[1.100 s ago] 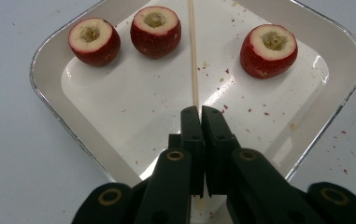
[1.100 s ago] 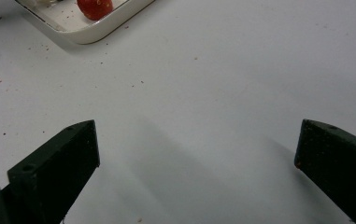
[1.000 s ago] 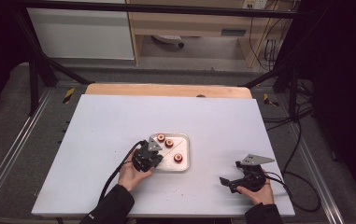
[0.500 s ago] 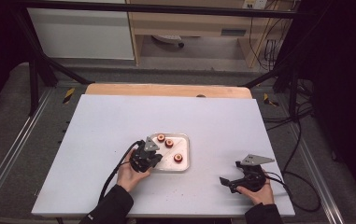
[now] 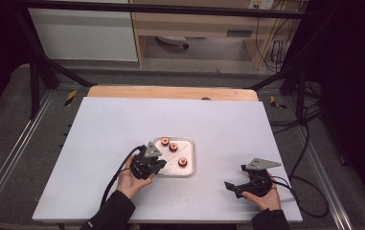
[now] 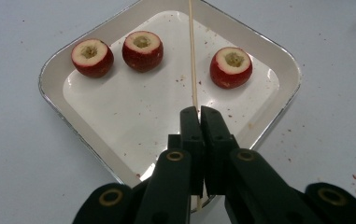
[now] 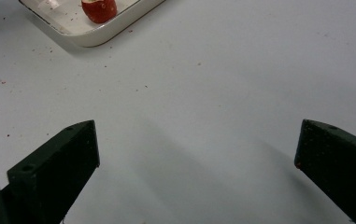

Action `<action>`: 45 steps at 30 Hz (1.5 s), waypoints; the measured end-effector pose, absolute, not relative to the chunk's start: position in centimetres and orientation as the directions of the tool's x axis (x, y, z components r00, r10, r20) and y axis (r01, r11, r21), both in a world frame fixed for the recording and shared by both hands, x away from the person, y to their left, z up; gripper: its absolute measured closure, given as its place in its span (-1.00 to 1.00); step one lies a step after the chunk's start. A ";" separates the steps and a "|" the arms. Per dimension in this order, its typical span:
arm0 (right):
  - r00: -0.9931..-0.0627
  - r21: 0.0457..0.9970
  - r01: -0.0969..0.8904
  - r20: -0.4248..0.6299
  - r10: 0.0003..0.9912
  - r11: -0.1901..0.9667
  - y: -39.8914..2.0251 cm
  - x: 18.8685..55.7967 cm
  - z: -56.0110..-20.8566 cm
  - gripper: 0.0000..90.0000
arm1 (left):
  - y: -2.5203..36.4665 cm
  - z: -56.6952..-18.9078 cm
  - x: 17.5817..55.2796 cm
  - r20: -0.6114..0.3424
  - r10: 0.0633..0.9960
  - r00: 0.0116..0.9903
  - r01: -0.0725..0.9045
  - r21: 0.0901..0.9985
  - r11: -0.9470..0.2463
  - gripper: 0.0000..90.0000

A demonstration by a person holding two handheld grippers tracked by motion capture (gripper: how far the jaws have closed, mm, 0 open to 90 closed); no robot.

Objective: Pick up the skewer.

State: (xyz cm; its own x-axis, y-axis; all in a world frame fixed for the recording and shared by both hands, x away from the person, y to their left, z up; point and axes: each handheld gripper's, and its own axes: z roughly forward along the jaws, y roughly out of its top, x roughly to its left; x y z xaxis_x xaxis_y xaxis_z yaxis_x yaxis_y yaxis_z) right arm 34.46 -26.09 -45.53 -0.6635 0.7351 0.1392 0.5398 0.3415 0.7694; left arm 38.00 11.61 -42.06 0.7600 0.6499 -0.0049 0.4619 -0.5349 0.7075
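The left gripper point(image 6: 198, 112) hangs over the near edge of a white tray point(image 6: 54, 70), its fingers point(image 6: 189, 122) clamped on a thin wooden skewer point(image 6: 193, 60). The skewer runs straight out from the fingertips across the tray's middle, passing between the fruits without touching any. Three red fruit pieces with hollowed tops sit on the tray: two point(image 6: 92, 57) point(image 6: 142, 50) side by side on one side of the skewer, one point(image 6: 231, 66) on the other. The right gripper point(image 7: 196, 154) rests well apart on the table point(image 7: 222, 65), its fingers point(image 7: 59, 163) spread wide with nothing between them.
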 end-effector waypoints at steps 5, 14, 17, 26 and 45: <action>-0.672 0.771 0.524 0.114 0.731 0.361 -25.8 34.5 -45.4 -0.99 | 11.6 -41.8 37.6 -0.008 0.638 0.770 0.454 0.709 -0.539 0.97; -0.684 0.764 0.499 0.059 0.727 0.408 -24.6 34.3 -45.0 -0.99 | 11.2 -41.4 36.9 -0.006 0.615 0.789 0.436 0.710 -0.553 0.97; -0.690 0.763 0.488 0.041 0.722 0.424 -24.3 34.2 -44.9 -0.98 | 11.0 -41.2 36.7 -0.001 0.606 0.796 0.427 0.711 -0.559 0.97; -0.719 0.746 0.421 -0.073 0.691 0.517 -22.7 34.0 -44.2 -0.95 | 9.9 -40.7 36.0 0.018 0.570 0.821 0.395 0.704 -0.591 0.97; -0.772 0.636 0.212 -0.356 0.526 0.742 -19.2 33.2 -42.3 -0.83 | 7.7 -39.6 35.1 0.067 0.506 0.860 0.336 0.673 -0.659 0.97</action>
State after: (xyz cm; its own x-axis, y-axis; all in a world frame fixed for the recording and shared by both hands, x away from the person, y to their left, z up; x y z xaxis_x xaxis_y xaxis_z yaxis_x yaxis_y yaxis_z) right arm 33.23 -19.17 -42.32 -0.7721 0.5262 -0.3563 0.2119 0.7418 0.6363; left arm 35.14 7.69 -39.59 0.8600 0.5060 0.0666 0.3356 -0.6591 0.6730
